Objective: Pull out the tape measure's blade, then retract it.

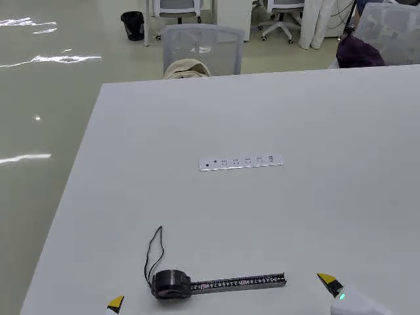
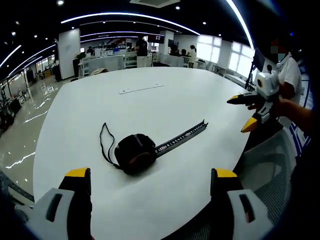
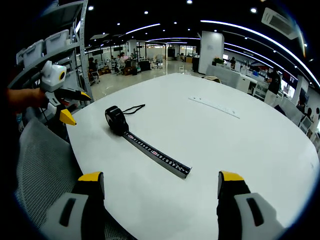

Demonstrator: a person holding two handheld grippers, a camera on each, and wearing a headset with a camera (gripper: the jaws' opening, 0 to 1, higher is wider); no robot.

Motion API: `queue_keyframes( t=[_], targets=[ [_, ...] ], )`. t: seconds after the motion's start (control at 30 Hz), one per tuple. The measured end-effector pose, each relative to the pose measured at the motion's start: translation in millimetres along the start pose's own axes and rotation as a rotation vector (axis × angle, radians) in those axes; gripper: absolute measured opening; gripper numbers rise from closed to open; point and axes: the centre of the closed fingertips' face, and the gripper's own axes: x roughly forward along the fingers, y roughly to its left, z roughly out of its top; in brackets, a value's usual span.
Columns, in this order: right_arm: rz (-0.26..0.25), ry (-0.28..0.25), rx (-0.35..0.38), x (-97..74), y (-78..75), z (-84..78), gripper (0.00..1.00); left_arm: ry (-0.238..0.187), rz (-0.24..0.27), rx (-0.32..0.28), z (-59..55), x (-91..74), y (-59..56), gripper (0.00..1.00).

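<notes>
Both grippers hang just off the near edge of the table (image 1: pixel 275 111). The left gripper (image 2: pixel 151 174) and right gripper (image 3: pixel 162 176) each have their jaws spread wide with nothing in them. The tape measure (image 1: pixel 172 284) sits flat between them near that edge, its blade (image 1: pixel 239 283) out along the edge with the tip toward the right gripper.

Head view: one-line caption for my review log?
Tape measure lies on the white table, blade partly out; left gripper's fingers and right gripper's fingers flank it without touching.
</notes>
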Motion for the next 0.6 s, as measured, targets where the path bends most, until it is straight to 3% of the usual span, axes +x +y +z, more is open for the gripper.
queue_keyframes(
  t=[0.6],
  targets=[
    [-0.009,-0.008,0.022,-0.6,-0.3,-2.9,0.95,-0.012,0.071,-0.018,3.7,0.3,4.2,0.99]
  ],
)
